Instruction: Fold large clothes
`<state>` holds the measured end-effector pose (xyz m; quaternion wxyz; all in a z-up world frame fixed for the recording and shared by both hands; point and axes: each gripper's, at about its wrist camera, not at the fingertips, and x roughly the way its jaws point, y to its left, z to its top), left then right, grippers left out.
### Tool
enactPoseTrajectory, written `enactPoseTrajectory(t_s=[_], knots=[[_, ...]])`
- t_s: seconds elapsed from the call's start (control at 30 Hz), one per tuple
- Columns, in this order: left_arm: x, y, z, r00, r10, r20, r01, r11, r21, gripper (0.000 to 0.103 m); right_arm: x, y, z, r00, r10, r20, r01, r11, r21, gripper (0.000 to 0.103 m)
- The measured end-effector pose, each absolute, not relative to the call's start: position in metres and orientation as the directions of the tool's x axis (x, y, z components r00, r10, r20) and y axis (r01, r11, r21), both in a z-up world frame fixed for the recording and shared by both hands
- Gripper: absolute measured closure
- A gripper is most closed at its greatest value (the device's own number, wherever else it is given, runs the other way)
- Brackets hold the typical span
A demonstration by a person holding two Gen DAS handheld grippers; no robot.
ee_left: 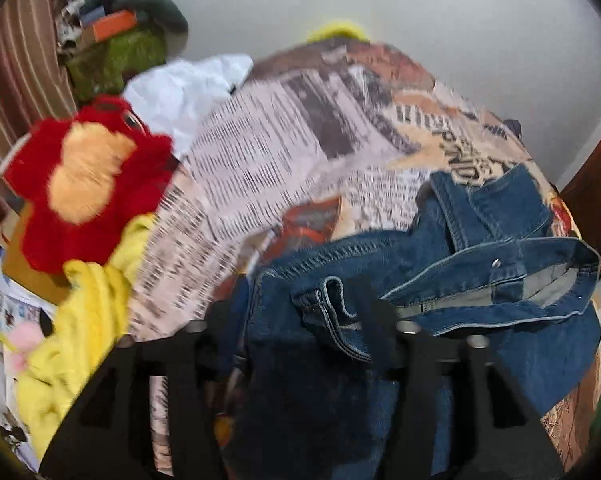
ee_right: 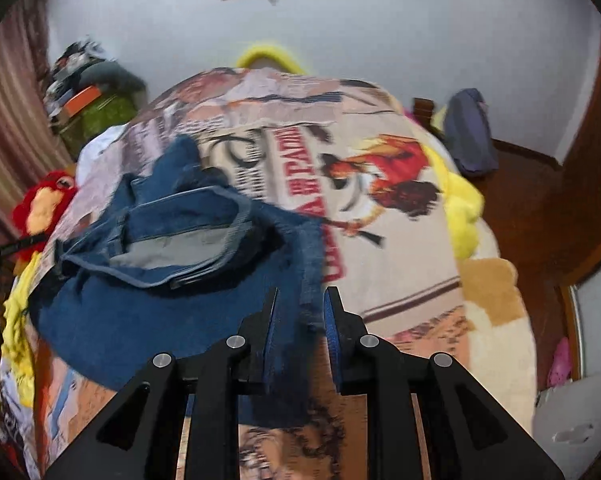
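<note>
Denim fills the lower half of the left wrist view: a pair of blue jeans with pale contrast stitching (ee_left: 440, 280) lies crumpled on a bed blanket printed with newspaper text and poster graphics (ee_left: 260, 148), waistband gaping toward the right. The left gripper (ee_left: 300, 332) sits low in this view, its black fingers largely covered by a bunched fold of the jeans draped between them; whether they are pressed onto the cloth or merely under it cannot be determined. A red plush toy with an orange face (ee_left: 88, 176) and a yellow fleece cloth (ee_left: 84, 320) lie at the left edge of the bed, with a white crumpled fabric (ee_left: 180, 92) beyond them. In the right wrist view, the jeans (ee_right: 172, 240) occupy the left-centre of the blanket (ee_right: 400, 248), open waistband facing up. The right gripper (ee_right: 300, 312) has its black fingers with blue pads (ee_right: 331, 320) set apart, and a hanging edge of the jeans passes between them, lying against the left finger and clear of the right one. A yellow plush item (ee_right: 460, 200) rests on the right edge of the bed.
</note>
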<state>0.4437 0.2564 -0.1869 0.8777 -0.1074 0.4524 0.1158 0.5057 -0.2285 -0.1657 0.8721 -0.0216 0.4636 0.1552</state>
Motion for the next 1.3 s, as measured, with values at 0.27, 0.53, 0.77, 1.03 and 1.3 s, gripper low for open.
enactPoseTrajectory(t_s=[0.27,0.53,0.77,1.03,1.3], knots=[[0.422,0.225,-0.207,0.494,0.084,-0.865,-0.148,0.989,0.012,0.007,0.501,-0.164,-0.182,0.407,0.34,-0.848,-0.415,0.896,0.159,0.086],[0.437,0.224,-0.274,0.393,0.079,-0.916,-0.124,0.992,0.032,0.007,0.509,-0.111,-0.229,0.293,0.315,-0.903,-0.469,0.87,0.152,0.086],[0.475,0.251,-0.276,0.413,0.111,-0.904,-0.236,0.972,0.011,0.007,0.53,-0.095,-0.23,0.349,0.287,-0.892,-0.463,0.88,0.103,0.086],[0.505,0.277,-0.252,0.458,0.203,-0.865,-0.338,0.94,0.042,0.007,0.578,-0.082,-0.231,0.427,0.23,-0.875,-0.413,0.91,0.038,0.086],[0.496,0.282,-0.237,0.469,0.246,-0.849,-0.328,0.94,0.091,0.007,0.585,-0.102,-0.203,0.597,0.13,-0.791,-0.289,0.955,-0.061,0.086]])
